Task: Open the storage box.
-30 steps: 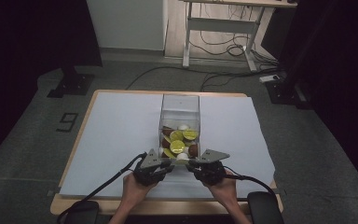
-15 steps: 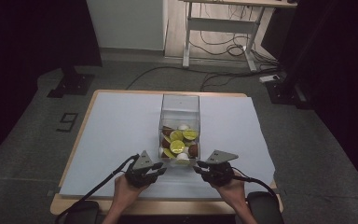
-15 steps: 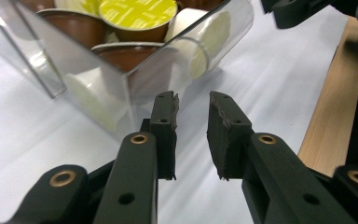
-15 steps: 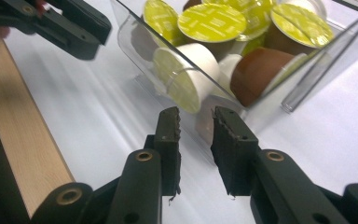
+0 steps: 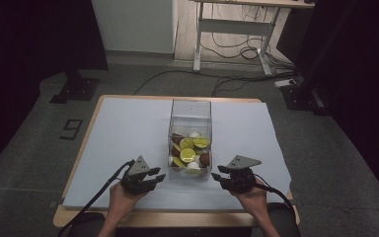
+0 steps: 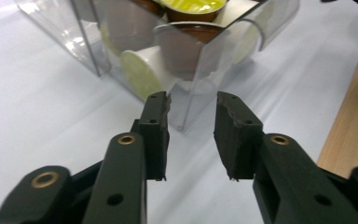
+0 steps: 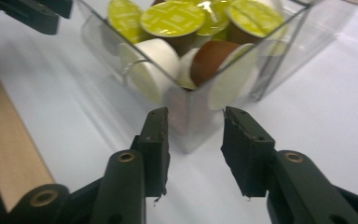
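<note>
Jaws of both grippers, just opening and empty, flank a clear box (image 5: 190,111) (holding capsules (image 5: 188,155), mostly green-lidded).

A glossy clear plastic box (image 5: 190,111) is holding smooth capsules (image 7: 172,18) with shiny foil-like lids, sitting on a matt pale sheet (image 5: 128,133) that is covering a wooden table (image 5: 79,155).

We see a clear box (image 5: 190,111) of lime-green, brown and white capsules (image 5: 188,155) on a pale blue sheet (image 5: 123,133) over a tan wooden bench (image 5: 79,219).
</note>
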`<action>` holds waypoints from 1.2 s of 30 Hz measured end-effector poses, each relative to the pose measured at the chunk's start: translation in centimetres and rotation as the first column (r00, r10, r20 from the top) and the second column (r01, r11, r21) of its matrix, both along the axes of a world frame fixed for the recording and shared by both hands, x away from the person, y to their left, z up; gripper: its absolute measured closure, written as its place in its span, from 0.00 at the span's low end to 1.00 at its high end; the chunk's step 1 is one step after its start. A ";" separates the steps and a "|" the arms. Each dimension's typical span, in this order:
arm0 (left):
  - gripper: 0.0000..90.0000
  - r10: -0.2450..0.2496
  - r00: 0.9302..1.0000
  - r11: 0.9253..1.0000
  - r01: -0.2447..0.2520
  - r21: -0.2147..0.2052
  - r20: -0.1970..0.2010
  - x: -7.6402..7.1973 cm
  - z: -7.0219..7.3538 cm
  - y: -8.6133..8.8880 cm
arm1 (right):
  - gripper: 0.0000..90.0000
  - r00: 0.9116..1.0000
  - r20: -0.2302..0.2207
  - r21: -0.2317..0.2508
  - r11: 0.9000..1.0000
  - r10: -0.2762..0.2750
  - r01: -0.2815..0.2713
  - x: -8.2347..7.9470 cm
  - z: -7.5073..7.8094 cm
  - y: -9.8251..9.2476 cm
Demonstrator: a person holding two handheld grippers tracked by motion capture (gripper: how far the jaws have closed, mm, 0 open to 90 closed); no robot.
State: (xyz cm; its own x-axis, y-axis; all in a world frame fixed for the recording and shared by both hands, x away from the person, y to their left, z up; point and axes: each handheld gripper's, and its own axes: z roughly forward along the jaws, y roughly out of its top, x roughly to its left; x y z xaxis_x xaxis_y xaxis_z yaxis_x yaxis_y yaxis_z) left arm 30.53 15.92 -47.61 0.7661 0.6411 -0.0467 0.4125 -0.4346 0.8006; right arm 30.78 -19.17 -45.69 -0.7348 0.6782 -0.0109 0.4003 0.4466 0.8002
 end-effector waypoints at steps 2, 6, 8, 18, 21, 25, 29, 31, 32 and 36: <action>0.67 0.004 1.000 1.000 -0.004 -0.003 -0.001 0.1 0.0 0.2 | 0.64 1.000 0.003 -0.003 1.000 -0.012 0.012 0.2 0.1 -0.4; 0.59 0.027 1.000 1.000 -0.027 0.001 -0.001 0.6 0.0 0.8 | 0.57 0.999 0.007 -0.008 0.999 -0.049 0.049 0.9 0.3 -1.3; 0.55 0.035 0.999 0.999 -0.035 0.001 -0.004 0.9 -0.1 1.0 | 0.54 0.999 0.000 -0.012 0.998 -0.054 0.054 1.2 0.3 -1.6; 0.36 0.090 0.996 0.996 -0.089 0.014 -0.027 2.6 -0.9 1.9 | 0.37 0.992 -0.001 -0.041 0.991 -0.127 0.127 2.8 -0.2 -2.8; 0.30 0.099 0.995 0.995 -0.098 0.016 -0.027 2.9 -1.1 2.2 | 0.31 0.989 0.004 -0.053 0.988 -0.145 0.145 3.2 -0.6 -3.0; 0.24 0.123 0.992 0.992 -0.123 0.020 -0.034 3.3 -1.4 2.7 | 0.26 0.988 0.001 -0.070 0.985 -0.155 0.155 3.5 -1.0 -3.1; 0.16 0.151 0.988 0.988 -0.149 0.036 -0.045 3.7 -2.1 3.2 | 0.18 0.985 -0.013 -0.084 0.981 -0.174 0.173 4.0 -1.9 -3.3; 0.14 0.153 0.987 0.988 -0.151 0.030 -0.059 3.9 -2.4 3.5 | 0.15 0.983 -0.023 -0.081 0.980 -0.183 0.181 4.2 -2.3 -3.6; 0.13 0.153 0.987 0.988 -0.151 0.030 -0.059 3.9 -2.4 3.5 | 0.15 0.983 -0.023 -0.081 0.980 -0.183 0.181 4.2 -2.3 -3.6; 0.09 0.161 0.983 0.986 -0.157 0.048 -0.092 4.3 -3.3 3.8 | 0.14 0.977 -0.055 -0.076 0.977 -0.205 0.201 4.6 -3.3 -4.1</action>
